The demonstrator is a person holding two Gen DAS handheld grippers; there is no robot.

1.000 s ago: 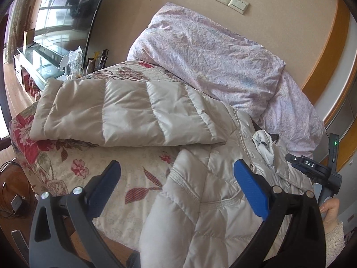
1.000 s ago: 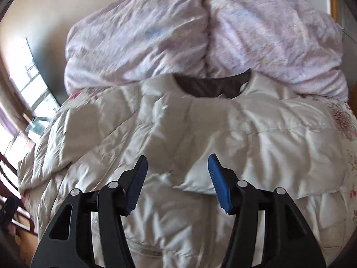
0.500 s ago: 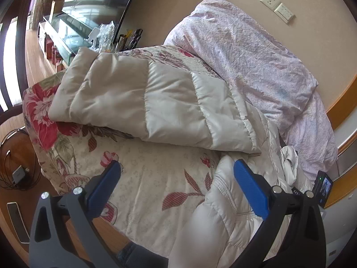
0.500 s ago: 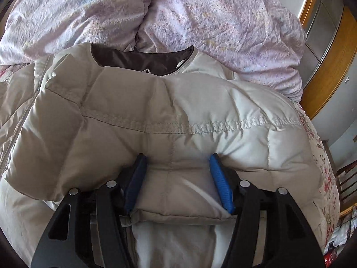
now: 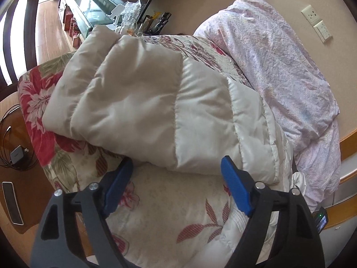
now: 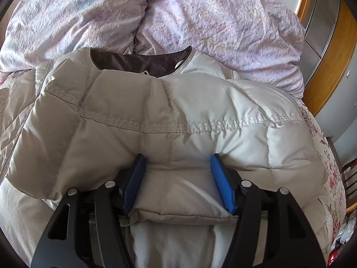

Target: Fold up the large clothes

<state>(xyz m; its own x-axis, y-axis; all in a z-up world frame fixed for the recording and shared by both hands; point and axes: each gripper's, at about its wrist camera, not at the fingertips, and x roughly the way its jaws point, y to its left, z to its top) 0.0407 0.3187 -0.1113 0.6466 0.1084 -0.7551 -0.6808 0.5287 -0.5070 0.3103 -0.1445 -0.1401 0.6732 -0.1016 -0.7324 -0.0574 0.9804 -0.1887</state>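
While the bed with its flowery cover takes up most of the room, the big beige down jacket is what's being worked on, spread across the cover with its collar toward the far side. Behind it a rumpled lilac duvet is bunched up against the wall, probably shoved back to free up folding space. One sleeve sticks out flat to the left, lying on the floral cover, not yet tucked in as far as I can judge.

On the near side, a puffy fold of the jacket sits between the blue pads of the right hand-held gripper. The pads press into the padding on both sides, so it looks clamped on that fold, though with stuffing this thick I'd guess the hold is a bit spongy. My read is it's pinning or lifting that edge to start a fold.

Over the sleeve's near edge, the left hand-held gripper hangs with its jaws spread wide and nothing between them. Seems lined up to grab the sleeve next and bring it in over the body.
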